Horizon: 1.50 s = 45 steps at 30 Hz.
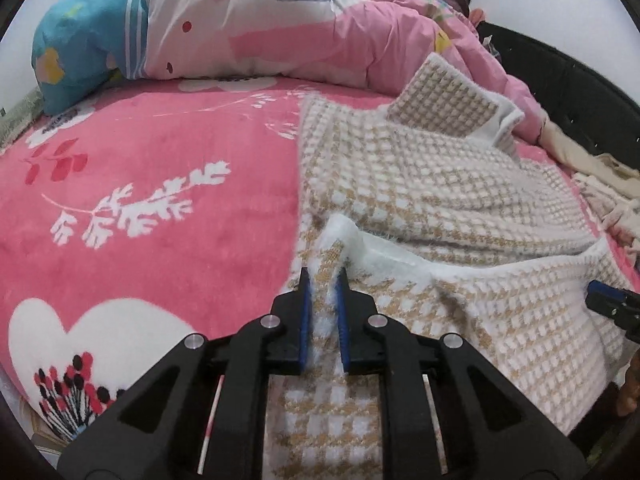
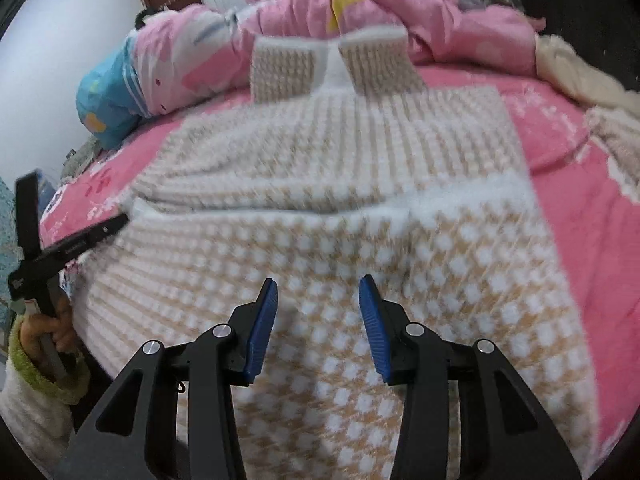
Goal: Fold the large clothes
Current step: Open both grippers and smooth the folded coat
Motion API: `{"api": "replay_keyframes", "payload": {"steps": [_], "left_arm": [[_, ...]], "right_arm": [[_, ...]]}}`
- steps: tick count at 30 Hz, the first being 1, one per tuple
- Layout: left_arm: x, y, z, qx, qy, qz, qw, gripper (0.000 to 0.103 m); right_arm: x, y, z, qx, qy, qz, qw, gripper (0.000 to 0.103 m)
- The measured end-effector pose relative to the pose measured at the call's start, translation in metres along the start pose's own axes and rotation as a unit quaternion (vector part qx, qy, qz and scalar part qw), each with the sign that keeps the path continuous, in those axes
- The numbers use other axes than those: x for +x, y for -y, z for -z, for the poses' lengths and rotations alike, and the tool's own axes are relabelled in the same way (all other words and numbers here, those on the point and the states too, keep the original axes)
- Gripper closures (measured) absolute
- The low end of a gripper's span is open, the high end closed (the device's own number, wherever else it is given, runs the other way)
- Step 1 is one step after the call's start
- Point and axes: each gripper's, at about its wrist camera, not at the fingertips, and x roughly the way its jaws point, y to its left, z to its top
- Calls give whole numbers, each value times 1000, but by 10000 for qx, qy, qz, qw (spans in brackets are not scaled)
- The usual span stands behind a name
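A large beige-and-white houndstooth knit garment (image 1: 440, 184) lies spread on the pink bed, its near part folded over with a fuzzy white hem showing. My left gripper (image 1: 323, 274) is shut on the garment's near left edge, fabric pinched between the blue pads. The right wrist view shows the garment (image 2: 340, 160) running away from me, with two collar flaps at the far end. My right gripper (image 2: 318, 282) hovers open over the near part, nothing between its fingers. The left gripper (image 2: 92, 232) appears at the garment's left edge, held by a hand (image 2: 48, 328) in a fluffy sleeve.
A pink floral blanket (image 1: 160, 152) covers the bed. A bunched pink quilt (image 1: 280, 20) and a blue pillow (image 1: 80, 40) lie along the far side. Cream clothes (image 1: 600, 184) are piled at the right by a black bed frame (image 1: 560, 80).
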Motion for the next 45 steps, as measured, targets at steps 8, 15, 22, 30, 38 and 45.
{"api": "replay_keyframes", "payload": {"steps": [8, 15, 22, 30, 38, 45], "left_arm": [[-20, -1, -2, -190, 261, 105, 9994, 69], [-58, 26, 9, 208, 625, 928, 9935, 56], [0, 59, 35, 579, -245, 587, 9963, 49], [-2, 56, 31, 466, -275, 708, 9960, 49], [-1, 49, 31, 383, -215, 948, 9945, 49], [-1, 48, 31, 365, -220, 983, 9942, 49]], "right_arm": [[24, 38, -3, 683, -260, -196, 9971, 64], [-33, 63, -2, 696, 155, 881, 9936, 63], [4, 86, 6, 665, -393, 1388, 9873, 65], [-32, 63, -20, 636, 168, 1002, 9928, 65], [3, 89, -21, 1149, -395, 674, 9903, 68], [-38, -13, -15, 31, -99, -395, 9992, 65]]}}
